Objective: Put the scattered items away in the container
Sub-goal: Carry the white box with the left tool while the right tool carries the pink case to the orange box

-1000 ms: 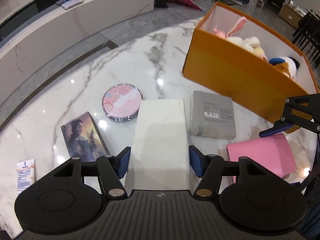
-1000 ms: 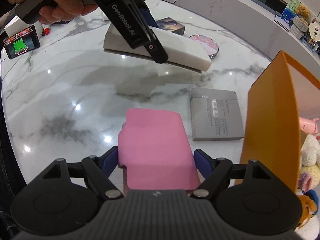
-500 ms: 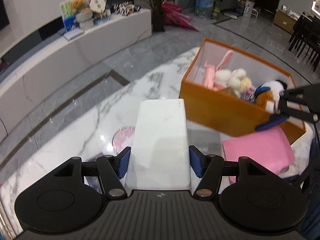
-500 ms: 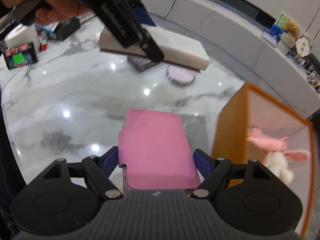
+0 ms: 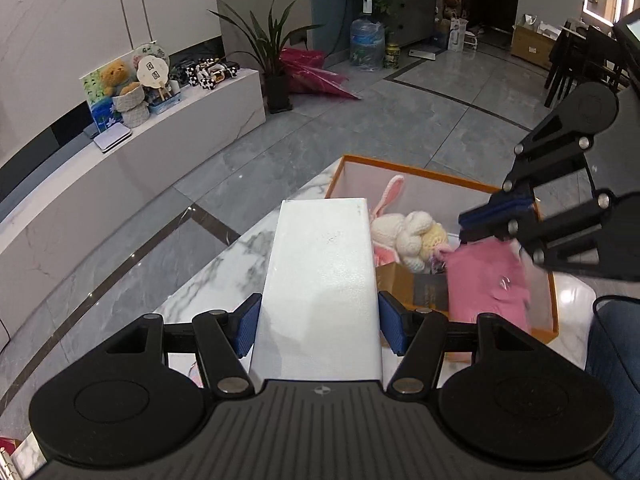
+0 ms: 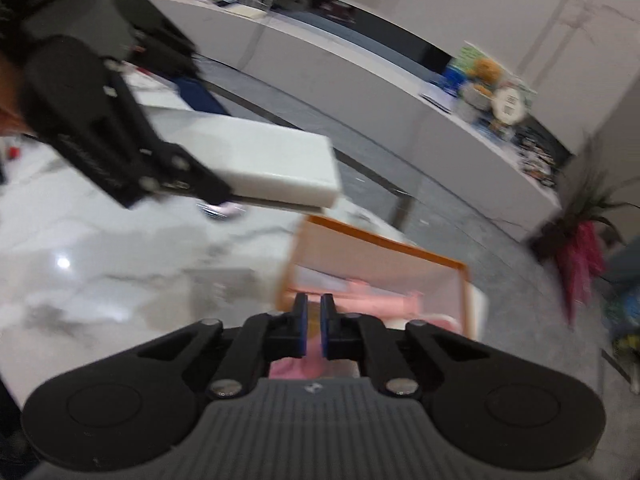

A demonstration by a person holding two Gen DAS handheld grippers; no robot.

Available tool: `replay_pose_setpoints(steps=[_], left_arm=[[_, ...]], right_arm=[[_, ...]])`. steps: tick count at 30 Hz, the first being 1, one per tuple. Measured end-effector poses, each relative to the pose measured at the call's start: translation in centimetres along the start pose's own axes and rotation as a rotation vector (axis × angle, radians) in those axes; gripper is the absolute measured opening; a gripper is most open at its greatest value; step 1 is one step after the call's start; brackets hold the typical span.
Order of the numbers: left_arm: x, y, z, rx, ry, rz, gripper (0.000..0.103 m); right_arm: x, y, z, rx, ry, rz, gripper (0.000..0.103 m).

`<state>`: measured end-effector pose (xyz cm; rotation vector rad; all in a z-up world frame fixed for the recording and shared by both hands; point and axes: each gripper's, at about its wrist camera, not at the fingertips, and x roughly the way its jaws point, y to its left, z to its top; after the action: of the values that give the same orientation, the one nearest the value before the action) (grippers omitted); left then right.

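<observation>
While a second ago the right gripper (image 6: 314,326) had its jaws wide around the pink pouch (image 5: 490,280), now its two blue pads stand almost together with nothing between them, and the pouch lies inside the orange box (image 5: 554,312), at the lower right part of the left wrist view, leaning on the near wall just beside the knitted white rabbit (image 5: 408,236). This means that one scattered item is delivered, and the right hand is free for a next one. The left gripper (image 5: 318,322) has not changed its hold: its fingers stand about half open, pressed on both long sides of the white flat box (image 5: 324,280), which it carries in the air. Compared with the earlier views, both hands are now higher and nearer to the container; the marble table (image 6: 100,280) shows only at the lower left of the right wrist view (this view is blurred, so small things on it I cannot tell), and the far end of the white box reaches over the left corner of the orange box. I judge that the release of the white box is the next step, and other items probably remain on the table after it.
</observation>
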<state>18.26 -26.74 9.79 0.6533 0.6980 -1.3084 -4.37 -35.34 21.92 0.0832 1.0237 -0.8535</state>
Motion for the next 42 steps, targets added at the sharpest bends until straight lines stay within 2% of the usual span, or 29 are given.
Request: replay_pose_setpoints(steps=[7,12,16,25,26,31,36,42], left_arm=[[3.0,-1.7,0.2,0.04,0.044,-0.031,0.071],[4.9,-3.2,1.3,0.085,0.059,-0.069,0.071],[6.5,-3.8,2.5,0.082,0.067,-0.077,0.071],[10.4,-4.0,4.2,0.04,0.107,-0.056,0.071],[10.8,-3.9,4.3,0.035,0.111,-0.053,0.071],[12.8,-3.6,4.2,0.023,0.142,-0.041,0.071],[13.9,-3.5,4.3,-0.004,0.133,-0.033,0.071],[15.3,-4.7,4.5,0.065,0.175,-0.008,0.071]], right_arm=[[0.1,-2.3,-2.5,0.045,0.023,0.006,0.004],[1.2,-2.2,-4.2,0.066,0.04,0.029,0.004],[2.2,-2.1,-5.1,0.076,0.054,0.035,0.005],[4.6,-3.5,-6.4,0.108,0.076,0.051,0.005],[4.9,-3.8,-6.5,0.067,0.063,0.084,0.005],[6.0,-4.4,-7.4,0.074,0.064,0.11,0.006],[7.0,-4.9,-8.0,0.08,0.07,0.127,0.007],[7.5,-5.2,-8.4,0.086,0.069,0.137,0.008]])
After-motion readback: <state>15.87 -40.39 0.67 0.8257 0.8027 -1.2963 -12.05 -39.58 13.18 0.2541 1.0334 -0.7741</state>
